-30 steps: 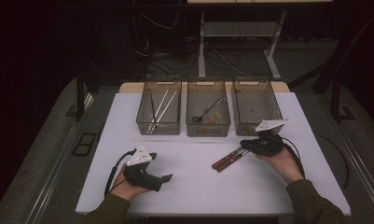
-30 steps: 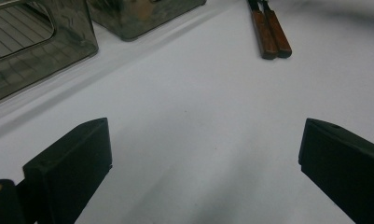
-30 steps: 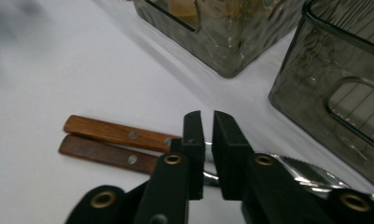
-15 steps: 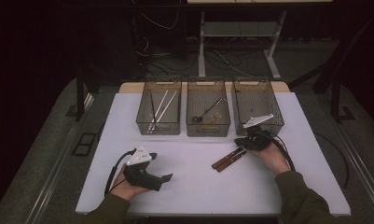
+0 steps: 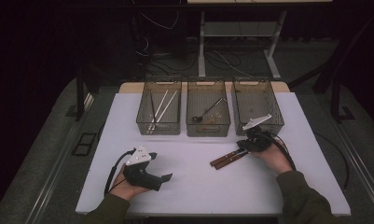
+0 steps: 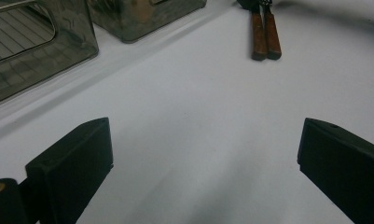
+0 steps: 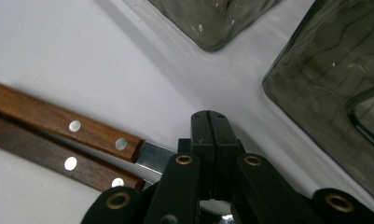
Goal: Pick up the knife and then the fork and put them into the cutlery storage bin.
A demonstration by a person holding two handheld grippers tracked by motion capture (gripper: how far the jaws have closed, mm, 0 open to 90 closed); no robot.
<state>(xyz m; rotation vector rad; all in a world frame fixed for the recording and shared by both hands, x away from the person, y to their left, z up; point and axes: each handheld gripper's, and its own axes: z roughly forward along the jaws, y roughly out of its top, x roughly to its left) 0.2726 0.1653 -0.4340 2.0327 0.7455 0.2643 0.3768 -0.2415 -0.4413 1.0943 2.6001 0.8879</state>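
Two wooden-handled knives (image 5: 225,159) lie side by side on the white table (image 5: 194,186), right of centre. My right gripper (image 5: 241,149) rests at their blade end, jaws pressed together. In the right gripper view the shut jaws (image 7: 209,120) sit just past the blades, which run under the gripper; the riveted handles (image 7: 58,122) stretch off to the left. My left gripper (image 5: 164,178) lies low near the front left, open and holding nothing. Its view shows the jaws wide apart (image 6: 203,154) over bare table, with the knife handles (image 6: 265,35) far ahead.
Three smoky clear bins stand in a row at the back: the left bin (image 5: 142,109) holds chopsticks, the middle bin (image 5: 208,126) a spoon-like utensil, and the right bin (image 5: 275,112) stands just behind my right gripper. Cables trail from both grippers.
My right hand has moved left and slightly down to the blade end of the knives. The left hand has stayed still.
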